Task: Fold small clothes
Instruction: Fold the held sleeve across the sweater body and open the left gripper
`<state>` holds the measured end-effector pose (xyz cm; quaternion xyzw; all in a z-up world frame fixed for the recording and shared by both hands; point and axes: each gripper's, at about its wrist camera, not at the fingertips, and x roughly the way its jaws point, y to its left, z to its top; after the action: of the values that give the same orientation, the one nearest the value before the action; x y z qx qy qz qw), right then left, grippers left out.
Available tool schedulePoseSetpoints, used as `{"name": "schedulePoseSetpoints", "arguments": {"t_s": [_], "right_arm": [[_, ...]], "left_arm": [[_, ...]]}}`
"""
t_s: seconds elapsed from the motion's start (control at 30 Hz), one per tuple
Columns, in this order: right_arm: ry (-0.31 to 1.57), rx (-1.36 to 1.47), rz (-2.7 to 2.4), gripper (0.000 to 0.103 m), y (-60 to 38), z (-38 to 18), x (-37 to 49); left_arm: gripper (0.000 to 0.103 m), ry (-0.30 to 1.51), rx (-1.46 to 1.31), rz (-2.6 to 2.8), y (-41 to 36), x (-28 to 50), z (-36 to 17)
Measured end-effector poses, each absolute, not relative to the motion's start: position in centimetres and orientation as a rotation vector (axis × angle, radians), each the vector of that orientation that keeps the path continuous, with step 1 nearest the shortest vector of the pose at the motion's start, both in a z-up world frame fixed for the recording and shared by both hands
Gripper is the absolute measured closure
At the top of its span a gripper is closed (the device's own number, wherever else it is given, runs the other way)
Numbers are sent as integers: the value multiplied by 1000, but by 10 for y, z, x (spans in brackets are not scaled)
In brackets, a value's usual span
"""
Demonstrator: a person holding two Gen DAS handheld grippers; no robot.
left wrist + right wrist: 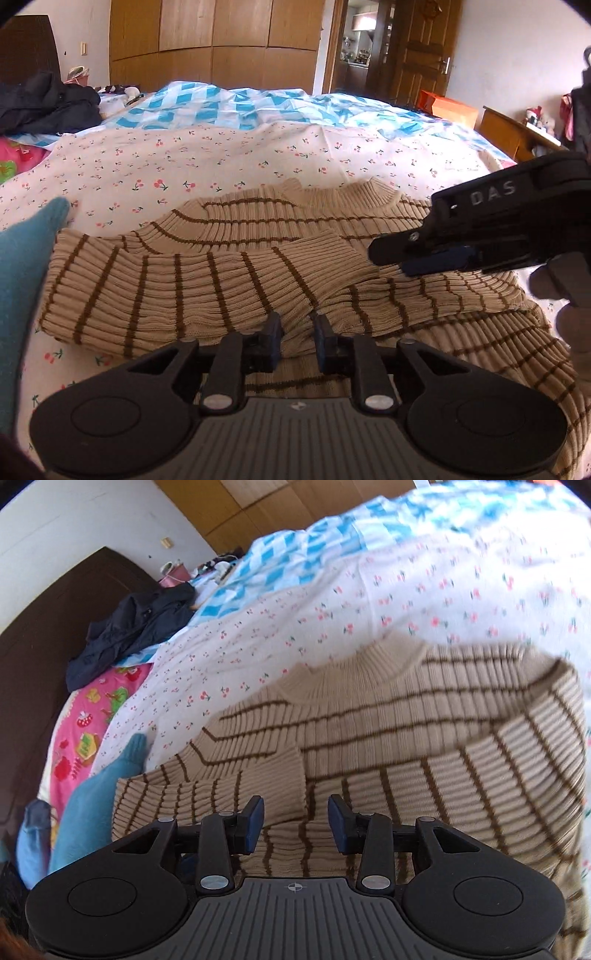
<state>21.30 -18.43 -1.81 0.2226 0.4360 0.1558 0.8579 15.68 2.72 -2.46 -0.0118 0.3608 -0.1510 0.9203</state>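
A beige ribbed sweater with brown stripes (258,254) lies on the bed, collar away from me, both sleeves folded across its front. It fills the right wrist view (406,731) too. My left gripper (297,339) is open and empty, low over the sweater's near part, just behind the folded left sleeve (192,291). My right gripper (296,821) is open and empty above the sleeve cuff (280,782). In the left wrist view the right gripper (399,258) comes in from the right, over the sweater's right side.
The sweater rests on a cherry-print sheet (184,166). A teal garment (22,280) lies at the sweater's left. Dark clothes (44,107) are piled at the far left. A blue checked quilt (240,107) covers the far bed. Wardrobe and door stand behind.
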Motion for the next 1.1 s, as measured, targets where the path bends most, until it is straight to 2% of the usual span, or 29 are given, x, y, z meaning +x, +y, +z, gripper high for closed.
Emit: {"name": "schedulePoseSetpoints", "arguments": {"t_s": [0.2,0.4,0.47,0.6,0.7,0.9,0.97,1.03,1.1], "right_arm": [[955,589,313,63,-188,-31,221],[956,570,311,64,-173,-32,235],[961,566,311,71,-168,-32,236],[982,588,293,96,-165,-34,239],[945,610,285,98,-169,-26,237],[781,585,303,98,-198,24,220],[731,584,281,98,-218,38,208],[709,581,247,98,-239,43,198],[729,567,190,98,-256,35,192]], "left_arm": [[75,744,-106,-279,41,148,-25],[74,731,-151,-271,51,143,-23],[73,731,-165,-273,54,144,-24],[73,730,-186,-274,59,145,-26],[73,708,-195,-272,61,144,-22],[60,606,-244,-263,71,132,-6],[52,574,-268,-255,75,131,-1],[46,558,-276,-241,76,134,0],[44,581,-271,-222,75,144,-4]]}}
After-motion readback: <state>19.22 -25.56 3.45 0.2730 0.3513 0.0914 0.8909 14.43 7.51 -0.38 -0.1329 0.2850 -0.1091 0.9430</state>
